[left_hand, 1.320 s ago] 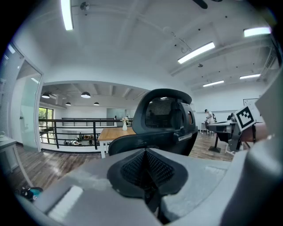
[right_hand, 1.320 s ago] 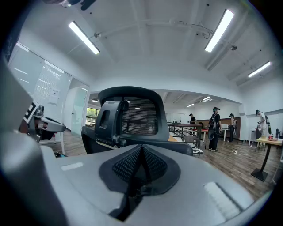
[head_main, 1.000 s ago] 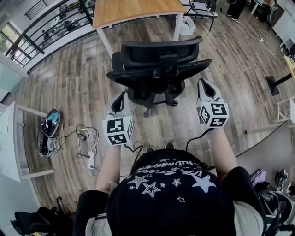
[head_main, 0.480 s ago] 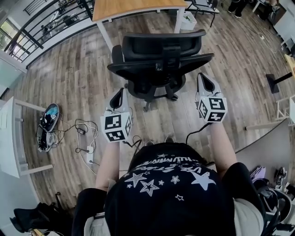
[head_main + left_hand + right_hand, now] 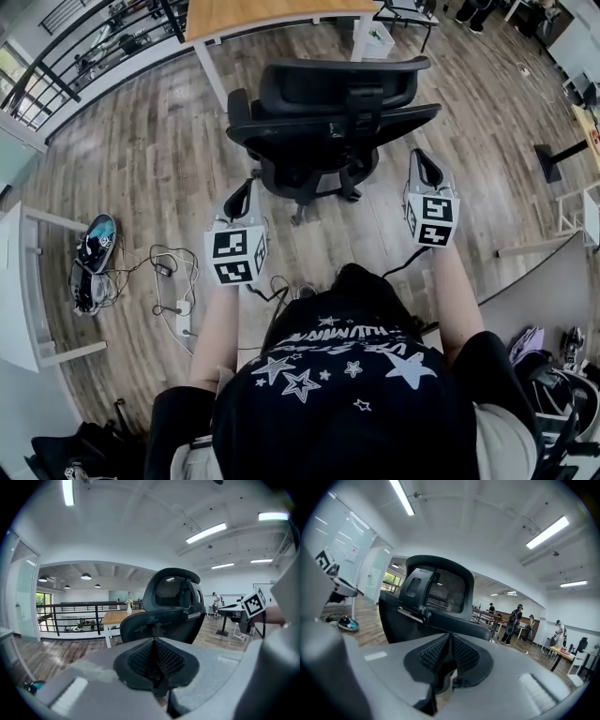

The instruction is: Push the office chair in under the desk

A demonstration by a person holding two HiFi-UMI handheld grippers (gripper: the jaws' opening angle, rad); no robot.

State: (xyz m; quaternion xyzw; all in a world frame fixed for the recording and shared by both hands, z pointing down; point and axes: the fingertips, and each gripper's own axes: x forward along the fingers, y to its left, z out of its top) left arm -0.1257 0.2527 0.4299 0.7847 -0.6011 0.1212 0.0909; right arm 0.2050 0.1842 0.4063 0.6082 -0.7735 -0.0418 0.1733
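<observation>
Fingers (image 5: 140,657) together, gripper views only

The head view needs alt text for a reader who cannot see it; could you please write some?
A black high-backed office chair stands on a wood-plank floor, its back to the camera, short of a wooden-topped desk with white legs. The left gripper and right gripper, both shut, are held either side of it.

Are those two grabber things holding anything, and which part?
Nothing is held. The left gripper and the right gripper both have their jaws shut with nothing between them. They point at the back of the office chair without gripping it.
</observation>
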